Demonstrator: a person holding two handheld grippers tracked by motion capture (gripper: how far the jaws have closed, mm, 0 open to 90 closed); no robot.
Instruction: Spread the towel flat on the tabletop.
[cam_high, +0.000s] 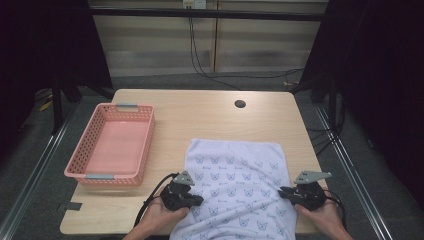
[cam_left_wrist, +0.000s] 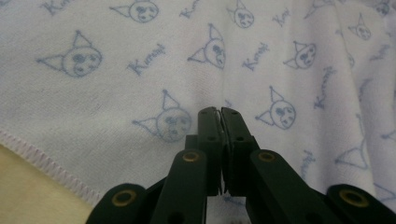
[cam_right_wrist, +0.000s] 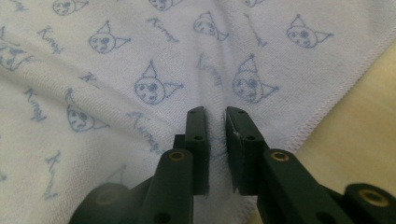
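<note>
A white towel (cam_high: 235, 180) printed with small blue cat faces lies flat on the wooden table (cam_high: 200, 115), and its near end hangs over the front edge. My left gripper (cam_high: 196, 200) rests on the towel's left side, just inside the stitched hem (cam_left_wrist: 42, 158). Its jaws are pressed together on a small ridge of the towel (cam_left_wrist: 140, 70). On the towel's right side, close to the hem (cam_right_wrist: 327, 107), is my right gripper (cam_high: 284, 191). Its jaws stand a narrow gap apart, and a crease of the towel (cam_right_wrist: 140, 60) fills that gap.
A pink plastic basket (cam_high: 82, 172) with nothing in it stands on the left part of the table. A round cable hole (cam_high: 240, 104) lies near the table's far edge. Bare wood stretches beyond the towel. Cables run over the floor behind the table.
</note>
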